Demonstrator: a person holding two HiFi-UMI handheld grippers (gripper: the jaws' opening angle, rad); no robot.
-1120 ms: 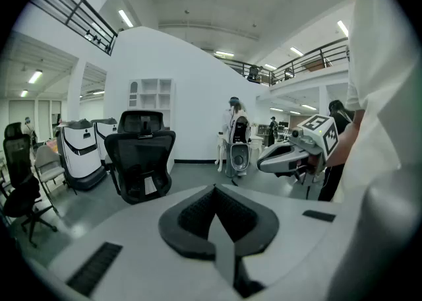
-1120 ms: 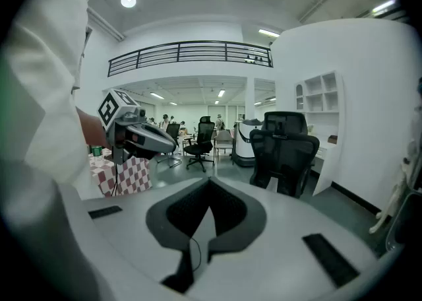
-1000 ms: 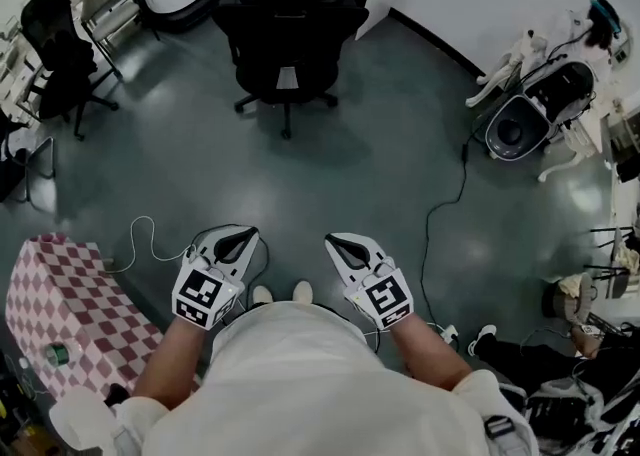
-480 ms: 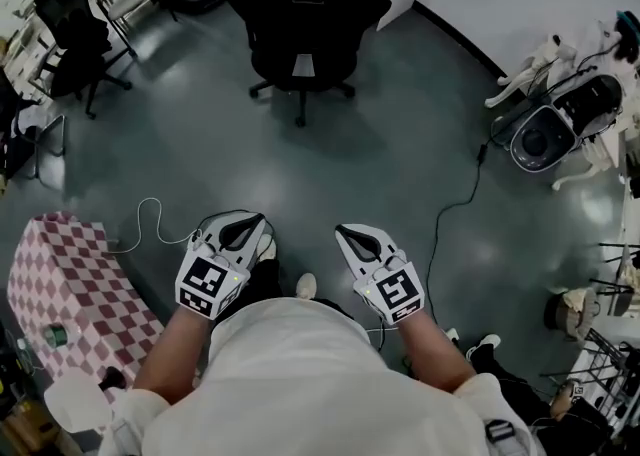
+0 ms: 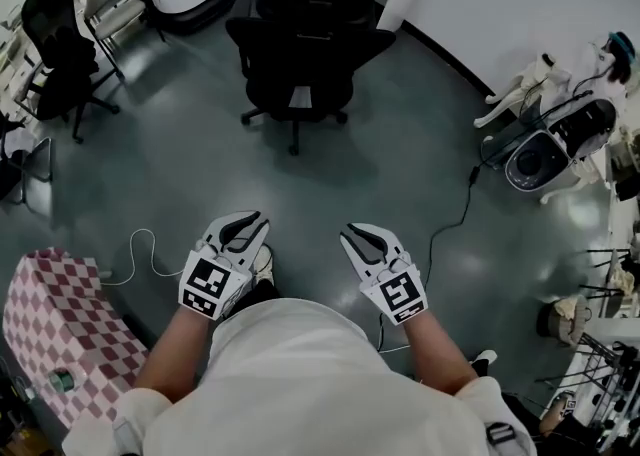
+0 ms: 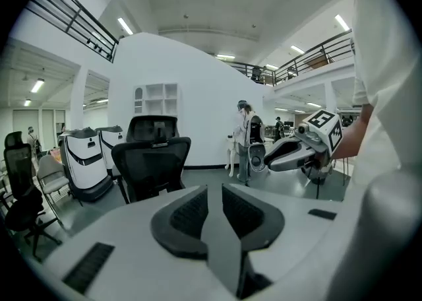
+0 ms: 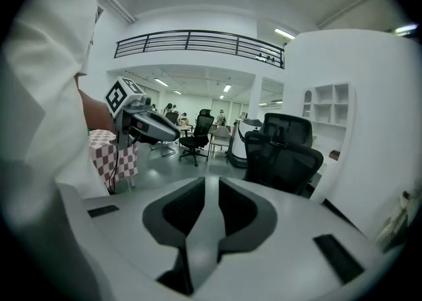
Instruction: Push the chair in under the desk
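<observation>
Head view: chair (image 5: 300, 54) far beyond just-opened, empty left gripper (image 5: 250, 222) and right gripper (image 5: 352, 236).

Your head camera looks steeply down from above your chest, with the grey floor (image 5: 180, 164) spread below and the black chair (image 5: 305, 49) well off near the top edge. Each gripper camera rides low, close behind its own jaws, and faces almost level across that floor. All three views share the chair ahead.

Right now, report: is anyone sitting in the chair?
No, the chair stands empty in the head view, with nobody on it.
</observation>
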